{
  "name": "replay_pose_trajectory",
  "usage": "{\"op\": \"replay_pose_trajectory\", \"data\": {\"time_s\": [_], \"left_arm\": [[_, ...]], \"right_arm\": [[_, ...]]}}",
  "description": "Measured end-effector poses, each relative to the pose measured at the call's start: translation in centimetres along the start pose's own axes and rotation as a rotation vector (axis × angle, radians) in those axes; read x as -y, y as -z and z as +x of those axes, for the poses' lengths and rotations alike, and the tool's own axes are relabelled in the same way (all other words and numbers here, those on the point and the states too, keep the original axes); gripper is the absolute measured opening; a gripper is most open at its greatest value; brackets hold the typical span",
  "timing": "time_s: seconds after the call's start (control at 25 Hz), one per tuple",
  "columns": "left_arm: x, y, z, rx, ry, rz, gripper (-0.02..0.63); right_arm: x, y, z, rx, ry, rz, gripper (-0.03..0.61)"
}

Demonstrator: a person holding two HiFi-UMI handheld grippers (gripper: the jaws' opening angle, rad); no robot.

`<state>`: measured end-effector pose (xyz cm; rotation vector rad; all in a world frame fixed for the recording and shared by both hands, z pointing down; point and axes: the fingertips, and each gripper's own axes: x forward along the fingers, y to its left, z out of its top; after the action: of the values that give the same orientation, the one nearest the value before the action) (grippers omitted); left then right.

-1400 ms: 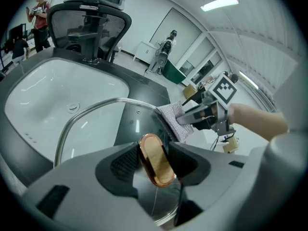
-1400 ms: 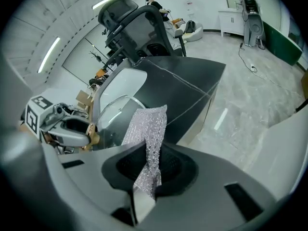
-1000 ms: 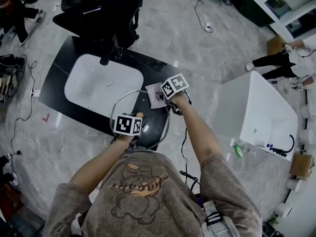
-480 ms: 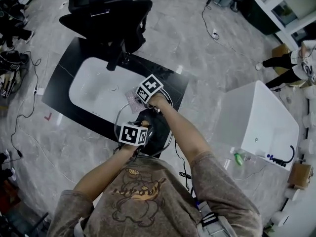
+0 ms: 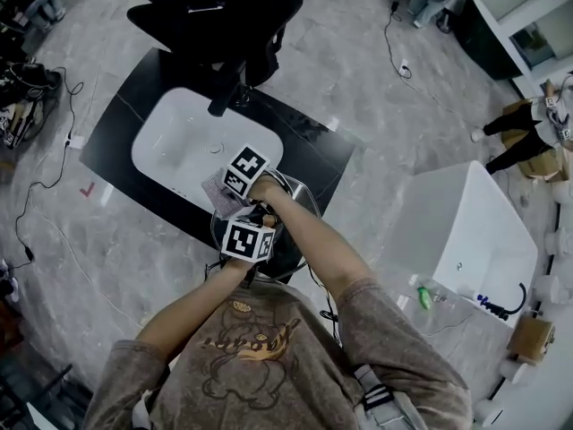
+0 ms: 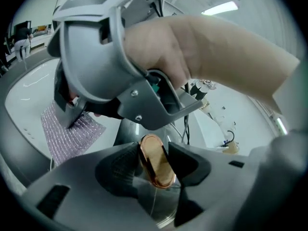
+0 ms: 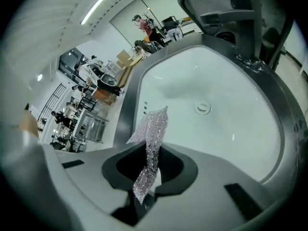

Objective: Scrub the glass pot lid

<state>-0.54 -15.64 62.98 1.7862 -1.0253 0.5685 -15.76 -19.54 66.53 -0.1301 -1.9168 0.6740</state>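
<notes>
Glass pot lid [image 5: 307, 202] hangs tilted over the black counter [image 5: 134, 106], just beside the sink [image 5: 179, 155]. Left gripper view: the left gripper [image 6: 155, 163] pinches its copper knob [image 6: 156, 172], which points toward the holder; the lid is round, with no long axis. Right gripper view: the right gripper [image 7: 148, 174] clamps a scrub cloth [image 7: 153, 134] above the sink. Scrubbing appears under way, and the cloth must next meet the glass.

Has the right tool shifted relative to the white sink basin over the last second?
Yes: the right tool moved left, from beside the white sink basin to over its rim.
</notes>
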Motion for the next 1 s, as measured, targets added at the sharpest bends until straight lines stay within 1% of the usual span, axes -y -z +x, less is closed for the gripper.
{"op": "replay_pose_trajectory", "data": {"time_s": [0.12,0.32,0.48,0.6,0.68,0.8,0.88,1.0], "left_arm": [[0.1,0.0,0.0,0.005,0.005,0.003,0.207],[0.0,0.0,0.0,0.015,0.007,0.003,0.207],[0.0,0.1,0.1,0.011,0.009,0.0,0.209],[0.1,0.2,0.3,0.019,0.025,-0.015,0.21],[0.1,0.3,0.3,0.023,0.035,-0.026,0.21],[0.4,0.1,-0.1,0.032,0.052,-0.029,0.212],[0.6,-0.1,-0.5,0.032,0.059,-0.035,0.224],[0.7,-0.5,-1.3,0.038,0.065,-0.034,0.232]], "right_arm": [[-0.7,-0.1,0.5,-0.006,-0.007,-0.024,0.072],[-1.1,-0.1,0.6,0.034,-0.019,-0.006,0.072],[-1.5,0.1,0.9,0.026,-0.021,-0.024,0.072],[-1.6,0.3,0.9,0.036,-0.024,-0.023,0.074],[-1.4,0.1,0.7,0.069,-0.03,0.006,0.073],[-0.4,-0.4,-0.5,0.156,-0.031,0.083,0.072],[0.3,-0.7,-1.4,0.213,-0.032,0.137,0.072],[1.4,-1.0,-3.0,0.291,-0.026,0.199,0.072]]}}
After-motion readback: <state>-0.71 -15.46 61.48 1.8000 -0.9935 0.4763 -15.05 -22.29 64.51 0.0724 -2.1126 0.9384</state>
